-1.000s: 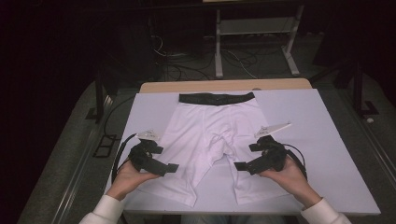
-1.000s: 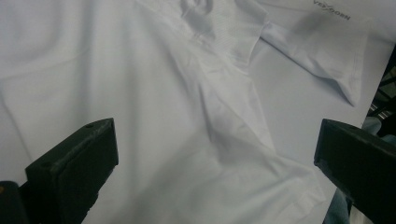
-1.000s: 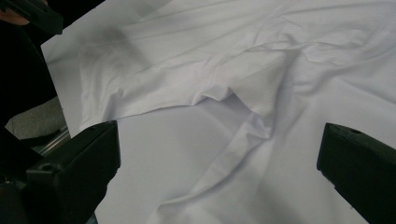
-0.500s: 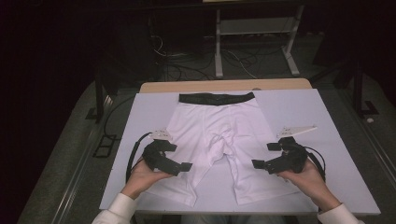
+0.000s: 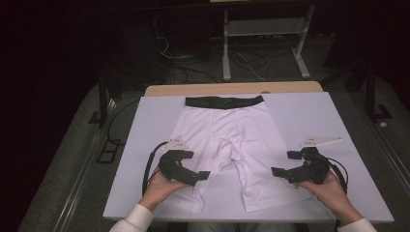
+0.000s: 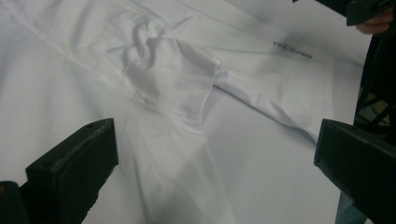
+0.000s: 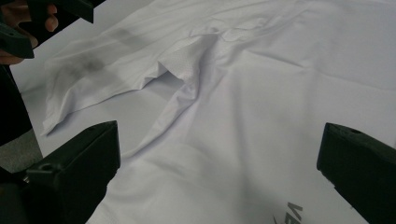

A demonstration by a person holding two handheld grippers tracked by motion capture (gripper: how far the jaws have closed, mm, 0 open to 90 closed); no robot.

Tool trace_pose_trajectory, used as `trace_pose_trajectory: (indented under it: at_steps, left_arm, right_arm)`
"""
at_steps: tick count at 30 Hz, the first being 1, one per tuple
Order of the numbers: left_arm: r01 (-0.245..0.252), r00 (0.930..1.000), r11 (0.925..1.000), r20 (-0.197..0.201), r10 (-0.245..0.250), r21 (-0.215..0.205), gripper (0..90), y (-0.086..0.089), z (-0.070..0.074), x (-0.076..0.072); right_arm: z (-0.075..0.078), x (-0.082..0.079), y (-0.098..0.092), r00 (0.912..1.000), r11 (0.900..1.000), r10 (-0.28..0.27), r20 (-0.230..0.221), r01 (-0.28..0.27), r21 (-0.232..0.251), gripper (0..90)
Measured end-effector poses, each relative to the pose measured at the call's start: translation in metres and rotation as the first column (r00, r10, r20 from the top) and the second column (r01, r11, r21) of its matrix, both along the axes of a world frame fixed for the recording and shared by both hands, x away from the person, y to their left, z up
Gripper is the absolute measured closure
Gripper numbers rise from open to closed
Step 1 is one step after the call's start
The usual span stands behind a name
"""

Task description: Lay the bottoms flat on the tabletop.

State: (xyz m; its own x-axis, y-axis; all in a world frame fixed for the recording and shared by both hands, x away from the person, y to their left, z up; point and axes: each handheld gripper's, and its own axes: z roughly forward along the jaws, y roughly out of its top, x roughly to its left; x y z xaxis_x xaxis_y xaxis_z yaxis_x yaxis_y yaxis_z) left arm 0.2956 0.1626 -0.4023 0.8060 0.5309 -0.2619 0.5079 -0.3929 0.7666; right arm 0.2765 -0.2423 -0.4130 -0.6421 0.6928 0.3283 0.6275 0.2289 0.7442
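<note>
White shorts [image 5: 231, 140] with a black waistband [image 5: 225, 101] lie flat on the white table [image 5: 338, 121], legs toward me. My left gripper [image 5: 197, 165] hovers over the left leg with its jaws wide apart and nothing between them. My right gripper [image 5: 285, 163] is open over the outer edge of the right leg. In the left gripper view the left gripper [image 6: 215, 154] faces the wrinkled crotch panel [image 6: 173, 79] and the other leg's hem. In the right gripper view the right gripper [image 7: 217, 154] stands just above the shorts [image 7: 280, 93].
A wooden table edge [image 5: 232, 89] shows behind the white top. Beyond it stand a metal rack [image 5: 263, 34] and loose floor cables [image 5: 193, 72]. Dark floor drops off at both sides. The other hand's gripper [image 6: 369, 11] shows at the left gripper view's top right.
Both hands have shifted to the right along the shorts' legs; the right gripper has moved outward toward the right leg's edge. Both stay open.
</note>
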Motion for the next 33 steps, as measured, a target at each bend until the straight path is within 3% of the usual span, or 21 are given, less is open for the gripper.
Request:
trace_pose_trajectory:
  at_steps: [7, 13, 19, 22, 27, 33]
  left_arm:
    - [-0.048, 0.9981, 0.9953, 0.034, 0.051, -0.085, 0.0, 0.008, -0.004, -0.004]
    - [-0.083, 0.9943, 0.9885, 0.056, 0.091, -0.126, 0.0, 0.021, -0.006, -0.007]
    - [-0.119, 0.9869, 0.9768, 0.087, 0.136, -0.178, 0.0, 0.036, -0.009, -0.014]
    - [-0.124, 0.9848, 0.9761, 0.098, 0.143, -0.178, 0.0, 0.043, -0.013, -0.018]
    - [-0.115, 0.9811, 0.9818, 0.137, 0.136, -0.151, 0.0, 0.05, -0.017, -0.023]
    - [-0.111, 0.9717, 0.9919, 0.202, 0.122, -0.061, 0.0, 0.052, -0.018, -0.025]
  right_arm:
    - [-0.008, -0.007, -0.014, 0.9993, 1.0, -0.02, 0.033, 0.02, 0.011, 0.0]
    - [-0.015, -0.011, -0.023, 0.998, 0.999, -0.035, 0.053, 0.034, 0.016, 0.0]
    - [-0.018, -0.013, -0.03, 0.9962, 0.999, -0.042, 0.075, 0.041, 0.025, 0.0]
    - [-0.02, -0.014, -0.031, 0.9952, 0.999, -0.035, 0.091, 0.033, 0.018, 0.0]
    - [-0.022, -0.015, -0.032, 0.9928, 1.0, -0.019, 0.118, 0.022, -0.018, 0.0]
    - [-0.023, -0.017, -0.035, 0.9902, 0.999, -0.018, 0.139, 0.023, -0.031, 0.0]
